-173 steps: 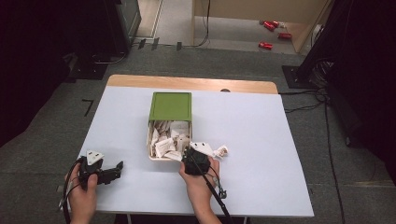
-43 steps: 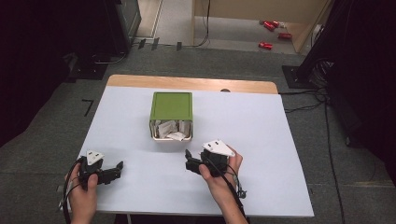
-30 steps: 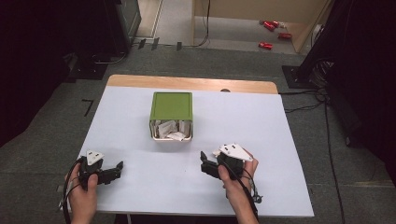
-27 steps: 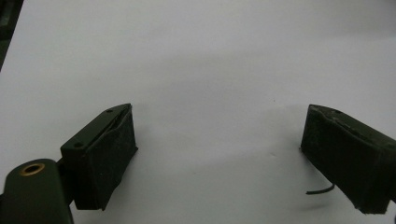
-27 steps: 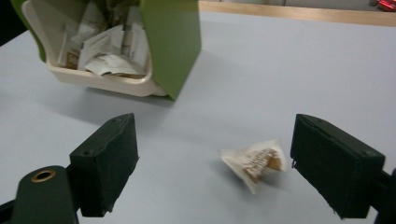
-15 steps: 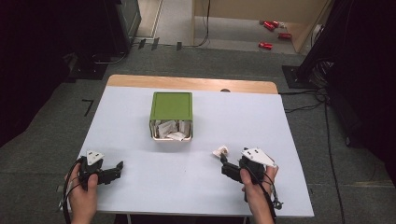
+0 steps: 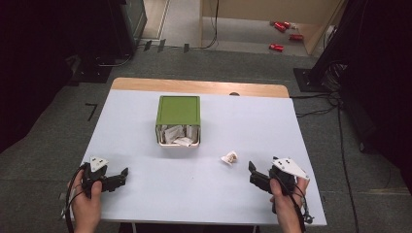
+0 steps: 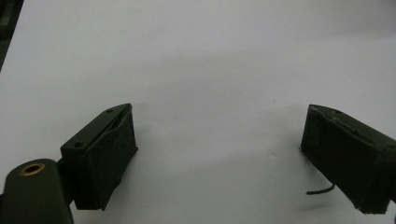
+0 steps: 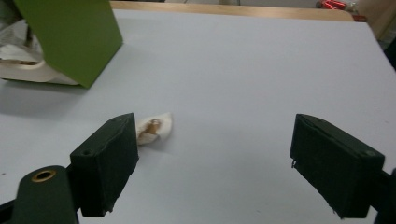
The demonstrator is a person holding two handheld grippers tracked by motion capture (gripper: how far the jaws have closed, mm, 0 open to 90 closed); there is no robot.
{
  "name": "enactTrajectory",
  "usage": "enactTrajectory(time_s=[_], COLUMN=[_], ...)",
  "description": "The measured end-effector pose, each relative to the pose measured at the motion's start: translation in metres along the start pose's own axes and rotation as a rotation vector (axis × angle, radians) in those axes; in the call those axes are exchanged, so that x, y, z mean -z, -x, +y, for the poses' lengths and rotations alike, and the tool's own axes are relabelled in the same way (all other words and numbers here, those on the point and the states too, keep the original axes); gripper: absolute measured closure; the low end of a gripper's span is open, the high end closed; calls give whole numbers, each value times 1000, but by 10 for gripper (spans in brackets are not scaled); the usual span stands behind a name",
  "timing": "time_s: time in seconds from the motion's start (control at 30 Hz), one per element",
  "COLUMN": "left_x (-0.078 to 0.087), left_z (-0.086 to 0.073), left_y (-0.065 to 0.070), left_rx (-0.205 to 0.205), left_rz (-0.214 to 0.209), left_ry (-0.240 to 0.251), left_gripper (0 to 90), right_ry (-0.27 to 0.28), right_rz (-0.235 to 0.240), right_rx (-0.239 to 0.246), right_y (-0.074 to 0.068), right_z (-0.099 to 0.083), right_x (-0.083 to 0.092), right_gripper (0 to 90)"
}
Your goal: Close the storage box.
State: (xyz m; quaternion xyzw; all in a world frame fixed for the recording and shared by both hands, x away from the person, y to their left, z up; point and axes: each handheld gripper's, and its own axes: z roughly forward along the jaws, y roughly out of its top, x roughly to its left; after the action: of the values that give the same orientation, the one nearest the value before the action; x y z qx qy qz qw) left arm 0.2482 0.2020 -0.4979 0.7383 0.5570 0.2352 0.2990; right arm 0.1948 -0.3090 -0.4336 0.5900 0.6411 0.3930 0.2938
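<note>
The right gripper [image 7: 254, 174], jaws wide apart and holding nothing, sits near the crumpled paper [image 7: 229, 158] on the table [image 7: 194, 189] (apart from the green box [image 7: 179, 109]). It seems released; another piece probably comes next.

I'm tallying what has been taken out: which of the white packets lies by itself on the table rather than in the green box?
The small white packet with a brown patch, lying on the table between the green box and the right gripper; the others sit inside the box.
</note>
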Motion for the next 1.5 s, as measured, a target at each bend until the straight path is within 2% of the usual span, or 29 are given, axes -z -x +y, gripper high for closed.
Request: enactTrajectory(time_s=[0.3, 0.6, 0.93, 1.0, 1.33, 1.43, 1.5], left_x=[0, 0, 0, 0, 0, 0, 0], left_z=[0, 0, 0, 0, 0, 0, 0], left_y=[0, 0, 0, 0, 0, 0, 0], left_rx=[0, 0, 0, 0, 0, 0, 0], left_rz=[0, 0, 0, 0, 0, 0, 0], left_ry=[0, 0, 1, 0, 0, 0, 0], left_gripper=[107, 107, 107, 107, 107, 107, 107], right_ry=[-21, -42, -95, -121, -170, -174, -185], right_rz=[-55, -106, -154, -170, -197, -197, -212], right_rx=[-27, -44, -76, -87, -99, -101, -82], right_y=[37, 67, 102, 112, 132, 133, 131], right_z=[-13, -25, -43, -51, -67, -68, -68], right_x=[7, 11, 11, 9, 4, 3, 2], right_gripper=[158, 158, 156, 156, 156, 156, 150])
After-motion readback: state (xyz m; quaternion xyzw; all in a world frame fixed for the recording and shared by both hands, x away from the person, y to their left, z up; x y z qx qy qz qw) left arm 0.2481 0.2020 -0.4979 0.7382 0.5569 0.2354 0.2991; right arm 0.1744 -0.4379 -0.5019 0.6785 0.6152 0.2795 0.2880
